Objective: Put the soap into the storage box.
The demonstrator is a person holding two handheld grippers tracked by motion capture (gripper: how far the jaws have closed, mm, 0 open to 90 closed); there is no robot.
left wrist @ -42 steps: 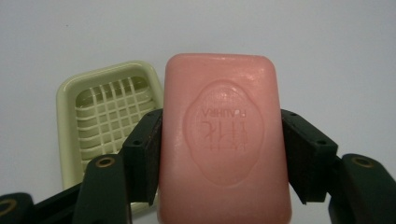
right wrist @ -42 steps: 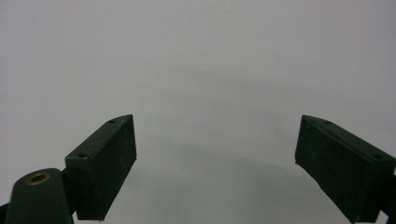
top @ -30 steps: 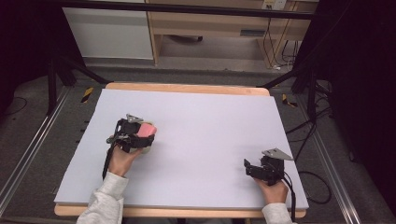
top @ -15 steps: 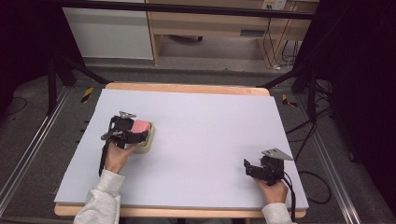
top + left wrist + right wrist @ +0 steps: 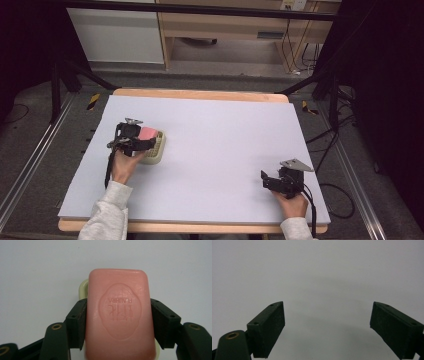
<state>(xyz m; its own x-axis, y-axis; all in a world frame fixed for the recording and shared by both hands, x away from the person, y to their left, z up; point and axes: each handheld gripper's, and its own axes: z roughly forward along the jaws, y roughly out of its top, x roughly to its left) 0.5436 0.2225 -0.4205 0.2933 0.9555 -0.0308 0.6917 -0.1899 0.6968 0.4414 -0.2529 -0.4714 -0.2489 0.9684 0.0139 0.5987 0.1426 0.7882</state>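
A pink bar of soap with an embossed oval stamp sits between both black pads of my left gripper, which is shut on it. In the high view the soap hangs over a cream soap dish on the left half of the white board, with my left gripper reaching to the right above the dish. A sliver of the dish peeks out behind the soap. My right gripper rests near the board's front right corner, and its jaws stand wide open over bare board.
The white board lies on a wooden table whose edge shows at the back. Cabinets and cables stand beyond the table, and dark floor with rails runs along both sides.
My left gripper has carried the soap toward the left and slightly down, and the cream dish now shows under it. The right gripper has stayed where it was.
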